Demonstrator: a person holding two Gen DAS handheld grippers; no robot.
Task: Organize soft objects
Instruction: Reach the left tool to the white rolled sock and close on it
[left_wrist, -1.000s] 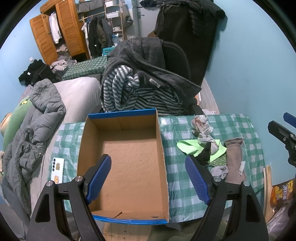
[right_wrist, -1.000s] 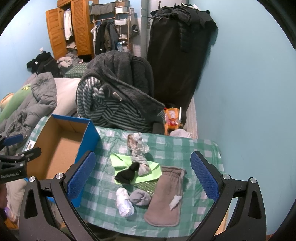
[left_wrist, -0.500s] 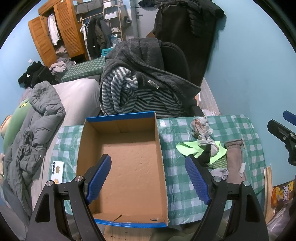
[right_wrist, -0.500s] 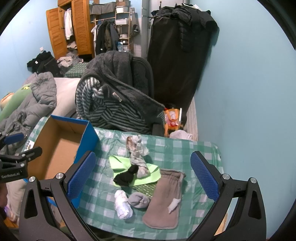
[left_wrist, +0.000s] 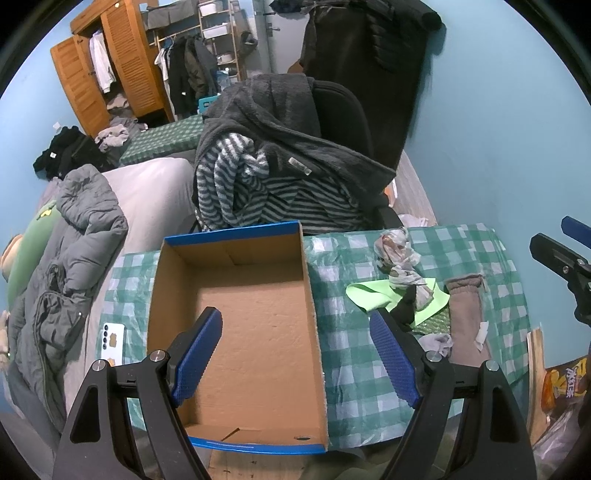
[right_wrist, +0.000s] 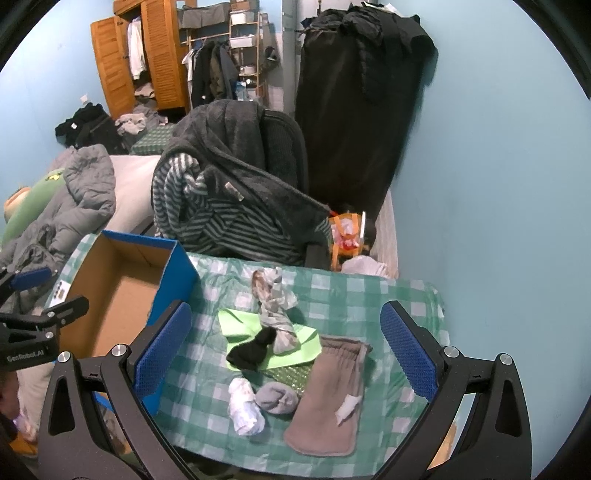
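The left tool (left_wrist: 295, 350) hangs above the box (left_wrist: 236, 446) with its blue pads spread wide and nothing between them. The right tool (right_wrist: 286, 350) is likewise released, its pads apart over the soft things, touching none. The box, blue outside and bare brown inside, sits on the left part of the surface (right_wrist: 369, 295), which wears a green checked cloth. To the right of the box lies the pile: a green cloth (right_wrist: 240, 325) spread flat, a patterned grey rag (right_wrist: 273, 299) twisted across it, and a black sock (right_wrist: 251, 350) on its near edge. Nearer the front edge sit a white sock ball (right_wrist: 243, 406) and a grey sock ball (right_wrist: 277, 397), touching each other. Just beside them lies a brown pouch (right_wrist: 328, 398), flat, with a small white tag on it. A phone (left_wrist: 112, 338) lies on the surface left of the box.
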